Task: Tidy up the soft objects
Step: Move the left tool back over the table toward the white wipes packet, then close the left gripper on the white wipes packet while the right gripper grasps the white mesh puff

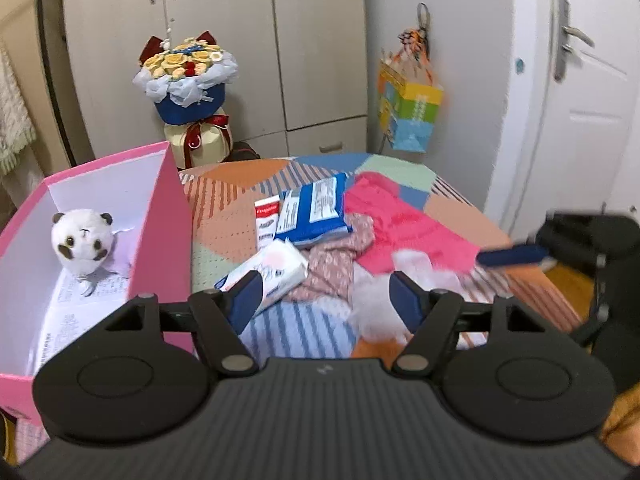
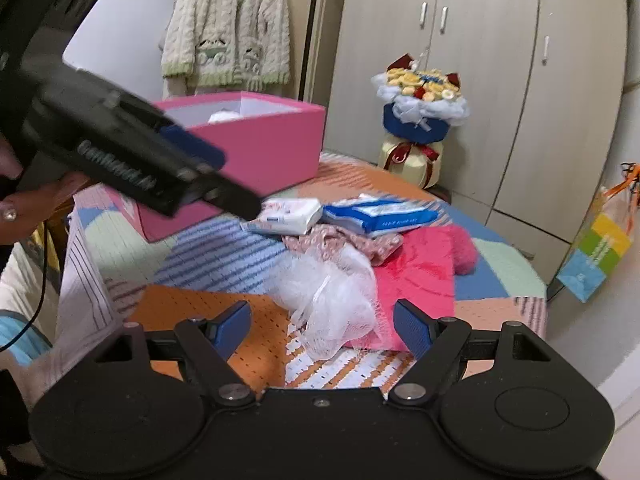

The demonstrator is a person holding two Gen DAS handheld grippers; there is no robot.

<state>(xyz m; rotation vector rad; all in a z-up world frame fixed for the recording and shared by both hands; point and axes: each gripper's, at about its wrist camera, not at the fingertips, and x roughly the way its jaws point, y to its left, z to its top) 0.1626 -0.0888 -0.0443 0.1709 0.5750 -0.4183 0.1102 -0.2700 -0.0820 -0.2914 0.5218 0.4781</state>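
Observation:
A pink box [image 1: 160, 208] stands at the bed's left and holds a panda plush [image 1: 82, 242]. On the patchwork blanket lie a white tissue pack [image 1: 272, 268], a blue wipes pack [image 1: 316, 212], a floral cloth [image 1: 332, 264], a fluffy pink cloth [image 1: 404, 228] and a white mesh pouf [image 2: 336, 300]. My left gripper [image 1: 326, 300] is open, low over the blanket, its left finger beside the tissue pack. My right gripper [image 2: 322, 330] is open, and the mesh pouf lies just ahead between its fingers without touching them. The right gripper's blue finger [image 1: 512, 256] is blurred at the right of the left wrist view.
A red-and-white carton [image 1: 267, 220] lies by the wipes. A flower bouquet [image 1: 188, 80] stands before the wardrobe [image 1: 320, 40]. A colourful paper bag [image 1: 412, 116] hangs on the wall near a door [image 1: 592, 100]. A knitted cardigan [image 2: 228, 24] hangs behind the box. A hand [image 2: 24, 204] holds the left gripper.

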